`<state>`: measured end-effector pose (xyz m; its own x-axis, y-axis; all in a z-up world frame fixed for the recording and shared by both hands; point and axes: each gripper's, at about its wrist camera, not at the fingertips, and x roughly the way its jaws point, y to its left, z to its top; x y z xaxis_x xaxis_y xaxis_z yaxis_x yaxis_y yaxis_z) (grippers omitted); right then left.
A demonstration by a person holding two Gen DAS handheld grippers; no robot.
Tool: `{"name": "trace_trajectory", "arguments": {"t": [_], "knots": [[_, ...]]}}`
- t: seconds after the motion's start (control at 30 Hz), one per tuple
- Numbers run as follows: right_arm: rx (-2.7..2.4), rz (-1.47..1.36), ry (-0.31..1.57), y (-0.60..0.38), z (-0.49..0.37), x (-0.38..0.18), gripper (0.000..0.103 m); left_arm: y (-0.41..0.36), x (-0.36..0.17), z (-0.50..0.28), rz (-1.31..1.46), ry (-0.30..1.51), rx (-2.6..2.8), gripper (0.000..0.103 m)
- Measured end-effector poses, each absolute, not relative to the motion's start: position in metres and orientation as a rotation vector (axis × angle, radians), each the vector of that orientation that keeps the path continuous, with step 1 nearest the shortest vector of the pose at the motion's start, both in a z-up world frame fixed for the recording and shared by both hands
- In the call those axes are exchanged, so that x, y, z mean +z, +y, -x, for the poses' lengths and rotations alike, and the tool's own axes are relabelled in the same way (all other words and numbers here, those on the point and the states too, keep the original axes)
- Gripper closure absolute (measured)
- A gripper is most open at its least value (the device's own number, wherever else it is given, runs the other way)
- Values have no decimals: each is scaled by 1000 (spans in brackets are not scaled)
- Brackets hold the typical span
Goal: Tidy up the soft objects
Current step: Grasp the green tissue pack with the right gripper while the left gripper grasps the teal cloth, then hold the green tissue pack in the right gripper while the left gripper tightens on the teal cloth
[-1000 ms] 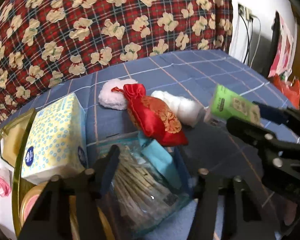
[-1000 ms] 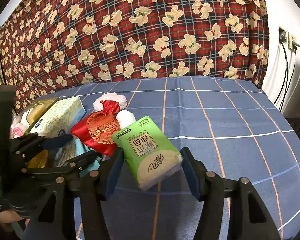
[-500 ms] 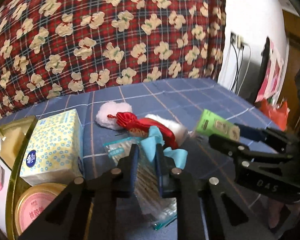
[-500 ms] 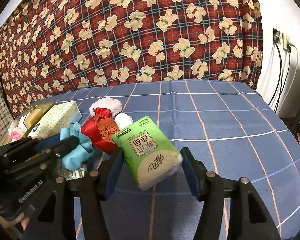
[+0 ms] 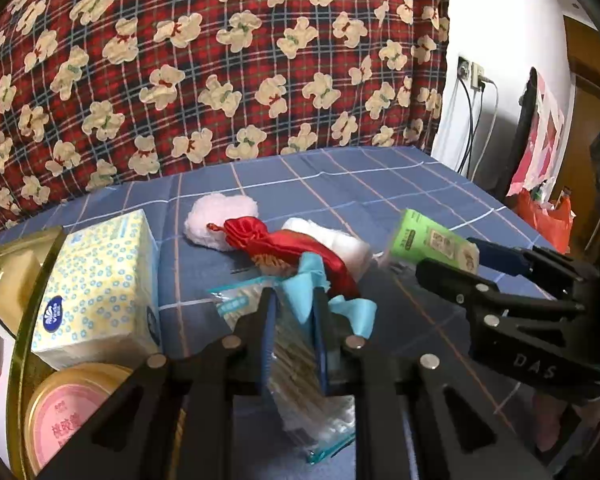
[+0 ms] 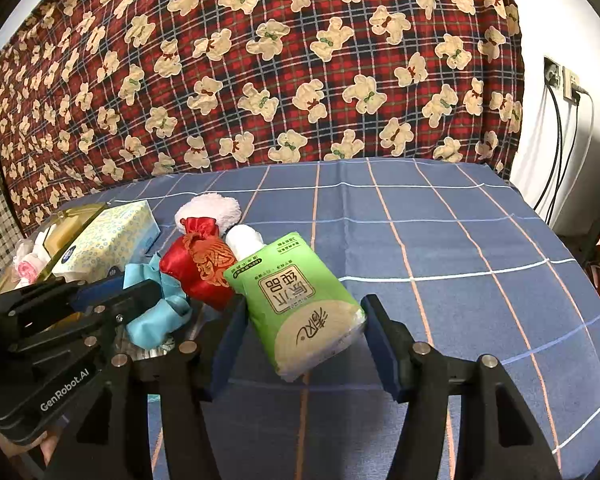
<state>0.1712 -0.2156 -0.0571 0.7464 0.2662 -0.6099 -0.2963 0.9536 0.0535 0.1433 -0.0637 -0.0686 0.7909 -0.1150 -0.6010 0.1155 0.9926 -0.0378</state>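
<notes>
Red plaid fabric [image 6: 260, 60] printed with cream teddy bears hangs behind a table covered by a blue checked cloth [image 6: 440, 240], its grid drawn in white and orange lines. On the white wall to the right, a socket [image 6: 560, 76] has dark cables running down from it.

Readable writing is sparse. The left gripper [image 5: 292, 300] carries "GenRobot.AI" on its body in the right wrist view, and the right gripper [image 6: 304, 312] shows the letters "DAS" in the left wrist view. One green tissue pack [image 6: 296, 300] bears large Chinese characters and small print too fine to read. One pale yellow tissue box [image 5: 96, 284] dotted with blue flowers has a round blue logo; the word on it is too small to make out.

The left gripper's jaws are pressed together on one clear bag of cotton swabs [image 5: 296, 364] tied with a light blue ribbon [image 5: 320, 284], held just above the cloth. The right gripper's jaws clamp the green tissue pack from both sides, also off the table.

Lying together on the cloth beyond the bag: one red satin pouch [image 6: 200, 264] with gold embroidery, one pink fluffy puff [image 5: 220, 220] touching its gathered neck, and one white rolled towel [image 5: 332, 240] beside it. At the left edge, a gold-rimmed tray [image 5: 32, 280] holds the tissue box, one round tin with a pink lid [image 5: 68, 412] printed in Chinese, and one gold box [image 5: 8, 268].
</notes>
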Motion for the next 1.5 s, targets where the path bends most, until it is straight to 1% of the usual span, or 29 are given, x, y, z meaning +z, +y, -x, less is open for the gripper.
{"name": "trace_trajectory", "arguments": {"t": [0.1,0.13,0.23,0.3,0.4,0.47,0.67,0.73,0.9,0.93,0.97,1.0,1.03,1.07,1.1,1.17,1.23,1.3,1.33,1.37,1.4,1.43,1.5], "knots": [[309,48,661,-216,-172,-57,42,-62,-70,-144,12,653,-133,87],[308,48,662,-216,-171,-57,42,-62,-70,-143,16,651,-132,85],[305,48,662,-217,-172,-57,42,-62,-69,-141,14,643,-138,84],[305,49,663,-217,-172,-57,42,-62,-69,-142,15,643,-139,88],[306,49,664,-216,-172,-57,42,-62,-70,-143,14,648,-150,88],[303,50,666,-217,-172,-57,42,-62,-70,-143,15,649,-158,84],[299,48,665,-218,-173,-57,42,-61,-68,-143,28,651,-149,84],[300,48,664,-218,-172,-57,42,-62,-69,-145,27,667,-164,95],[297,44,664,-219,-173,-56,42,-62,-70,-145,29,673,-178,96],[295,42,664,-220,-173,-56,42,-61,-70,-145,33,672,-179,95],[293,41,664,-220,-173,-56,42,-61,-70,-146,36,675,-186,92],[291,39,664,-220,-173,-55,42,-62,-71,-147,33,682,-195,75],[288,37,662,-221,-173,-55,42,-65,-71,-148,20,691,-199,52],[286,34,660,-221,-173,-55,42,-68,-72,-149,-1,703,-203,44],[286,31,659,-222,-173,-55,42,-72,-74,-150,-23,721,-203,40],[286,25,658,-222,-172,-55,42,-81,-78,-153,-68,752,-196,44],[288,17,658,-223,-173,-56,42,-87,-80,-154,-96,766,-208,58],[288,13,660,-223,-173,-56,42,-90,-81,-154,-116,772,-203,61],[288,13,661,-223,-173,-56,42,-90,-80,-155,-123,769,-202,60],[288,13,660,-222,-173,-56,42,-91,-80,-154,-127,769,-201,56],[287,14,660,-223,-173,-56,42,-92,-80,-154,-135,770,-193,46],[286,15,660,-223,-173,-56,42,-94,-80,-154,-147,771,-182,43],[282,22,657,-223,-173,-56,42,-97,-82,-155,-174,777,-154,43]]}}
